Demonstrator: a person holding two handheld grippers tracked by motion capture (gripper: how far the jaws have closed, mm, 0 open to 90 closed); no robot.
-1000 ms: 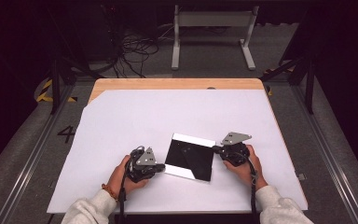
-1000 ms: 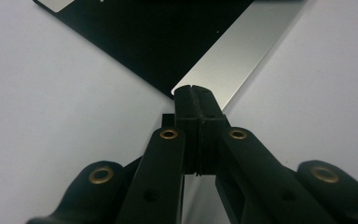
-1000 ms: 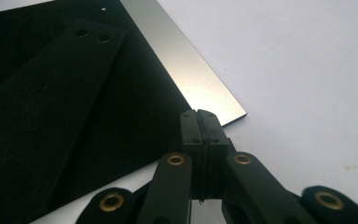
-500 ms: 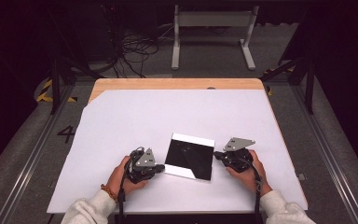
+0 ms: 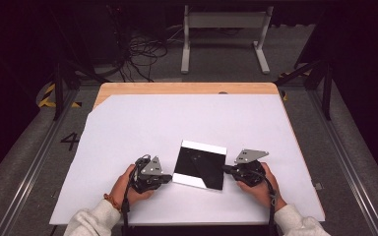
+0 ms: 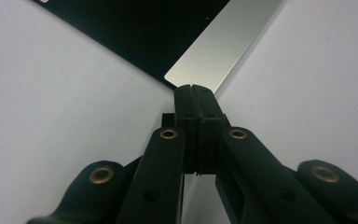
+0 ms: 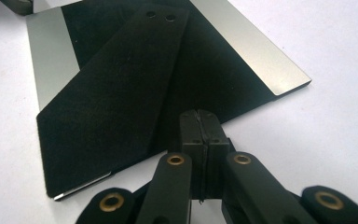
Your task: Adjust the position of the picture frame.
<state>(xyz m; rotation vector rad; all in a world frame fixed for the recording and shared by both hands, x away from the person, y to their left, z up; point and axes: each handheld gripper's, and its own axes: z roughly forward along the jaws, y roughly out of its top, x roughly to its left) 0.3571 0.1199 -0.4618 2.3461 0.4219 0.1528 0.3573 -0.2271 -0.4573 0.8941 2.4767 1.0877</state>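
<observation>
We've got both grippers, left (image 5: 170,178) and right (image 5: 225,168), jaws together, holding nothing, flanking the black case (image 5: 200,164) lying flat at the sheet's (image 5: 128,128) near middle. Best we open first, then catch the flap edge squarely.

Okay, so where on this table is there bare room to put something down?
The white sheet is bare across its whole far half, from the black panel to the wooden edge. The left side beyond the left gripper is free too. It is crowded near the front edge, where the right gripper and the left one flank the panel.
</observation>
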